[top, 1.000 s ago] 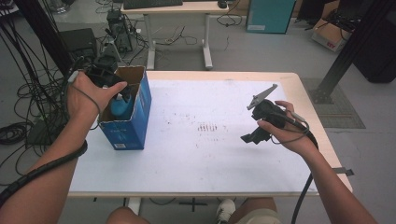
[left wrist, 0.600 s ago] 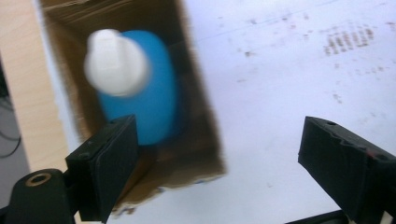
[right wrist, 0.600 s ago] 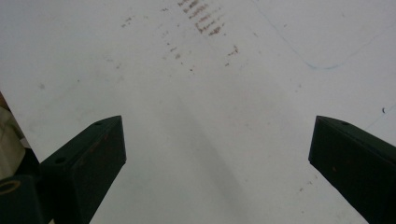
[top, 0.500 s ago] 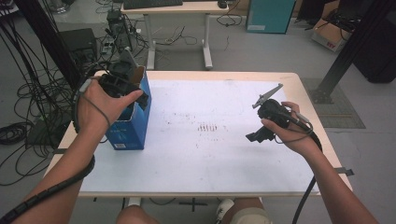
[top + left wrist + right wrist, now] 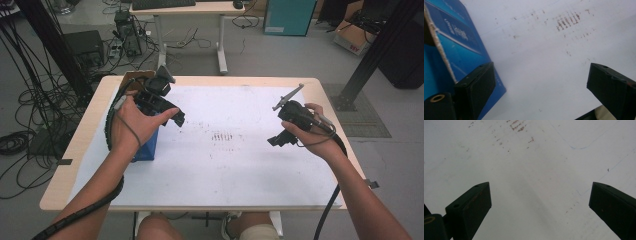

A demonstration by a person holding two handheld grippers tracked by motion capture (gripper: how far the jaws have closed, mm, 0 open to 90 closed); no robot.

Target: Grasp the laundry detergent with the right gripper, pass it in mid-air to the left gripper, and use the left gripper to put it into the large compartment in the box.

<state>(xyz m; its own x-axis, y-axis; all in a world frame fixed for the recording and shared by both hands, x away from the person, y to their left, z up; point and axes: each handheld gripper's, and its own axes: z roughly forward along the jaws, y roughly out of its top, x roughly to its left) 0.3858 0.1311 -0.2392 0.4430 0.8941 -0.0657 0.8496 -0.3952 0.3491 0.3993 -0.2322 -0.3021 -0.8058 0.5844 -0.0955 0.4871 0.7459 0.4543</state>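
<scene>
Blue box standing at the table's left edge, mostly hidden under the left hand; open top probably turned up for reaching in. Left gripper held just above and right of the box, tilted down toward the white sheet, likely between reaches. Jaws spread wide, pinching nothing; left one close beside the box wall. Right gripper hanging well apart over the sheet, jaws equally wide, empty, touching nothing.

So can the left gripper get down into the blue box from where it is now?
Probably yes. The left gripper is open and empty, right beside the blue box, whose top is open. Nothing lies between them, though the hand covers most of the box from above.
</scene>
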